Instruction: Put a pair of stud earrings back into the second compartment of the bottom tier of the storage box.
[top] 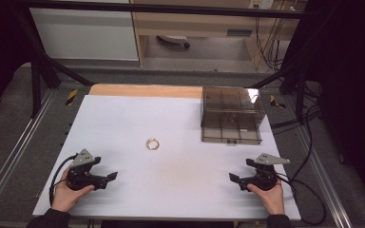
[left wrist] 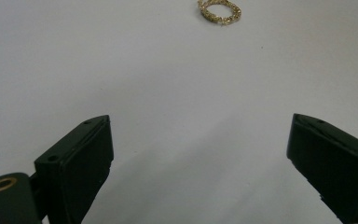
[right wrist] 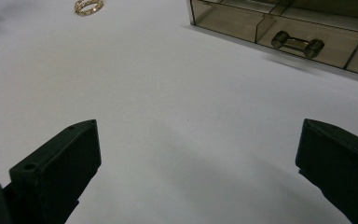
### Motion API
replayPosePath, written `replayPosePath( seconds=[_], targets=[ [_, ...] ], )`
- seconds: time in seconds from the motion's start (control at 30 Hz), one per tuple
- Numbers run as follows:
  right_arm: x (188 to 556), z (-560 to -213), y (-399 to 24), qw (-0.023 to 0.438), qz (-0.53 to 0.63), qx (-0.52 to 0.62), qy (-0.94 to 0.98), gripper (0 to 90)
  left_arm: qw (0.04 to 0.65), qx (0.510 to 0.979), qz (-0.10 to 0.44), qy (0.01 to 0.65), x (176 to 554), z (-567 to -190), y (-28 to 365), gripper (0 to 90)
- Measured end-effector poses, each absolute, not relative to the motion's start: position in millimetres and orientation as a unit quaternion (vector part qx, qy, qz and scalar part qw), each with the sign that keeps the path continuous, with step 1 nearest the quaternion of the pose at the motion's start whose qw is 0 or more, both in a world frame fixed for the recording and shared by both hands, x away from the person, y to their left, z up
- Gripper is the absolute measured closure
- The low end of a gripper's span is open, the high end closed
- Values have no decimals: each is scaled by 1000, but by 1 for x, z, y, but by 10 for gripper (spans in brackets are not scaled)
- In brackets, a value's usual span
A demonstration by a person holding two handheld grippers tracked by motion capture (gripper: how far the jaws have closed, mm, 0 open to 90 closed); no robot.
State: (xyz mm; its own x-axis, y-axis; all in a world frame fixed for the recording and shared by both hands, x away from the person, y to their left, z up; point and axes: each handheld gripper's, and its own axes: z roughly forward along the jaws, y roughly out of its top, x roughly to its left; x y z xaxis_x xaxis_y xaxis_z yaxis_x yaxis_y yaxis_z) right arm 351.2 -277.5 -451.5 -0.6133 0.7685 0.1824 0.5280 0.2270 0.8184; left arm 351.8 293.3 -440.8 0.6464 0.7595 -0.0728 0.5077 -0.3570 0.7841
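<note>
Both the left tool (top: 108, 178) and right tool (top: 234, 179) rest wide apart and empty at the white surface's (top: 123, 118) near corners. This probably leaves clear reach to the small gold beaded ring (top: 152, 144) and the smoky transparent plastic drawer box (top: 231, 115).

Ring (top: 152, 144): laid mid-table (top: 123, 118), left of centre.
Drawer box (top: 231, 115): set at the far right corner.

A gold bracelet (top: 152, 143) lies mid-frame on the white tabletop (top: 171, 180). A smoky transparent drawer box (top: 231, 114) sits upper right, its metal handle (right wrist: 297, 44) facing forward.
</note>
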Motion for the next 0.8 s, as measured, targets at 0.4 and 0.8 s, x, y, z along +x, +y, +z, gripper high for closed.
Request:
replayPosePath(
  seconds=[0.4,0.8],
  targets=[
    [350,-452,-279,130,457,423,772,7,410,813,148,385,353,-439,284,68],
    [351,-452,-279,130,454,424,773,7,410,817,142,380,360,-433,268,72]
  ],
)
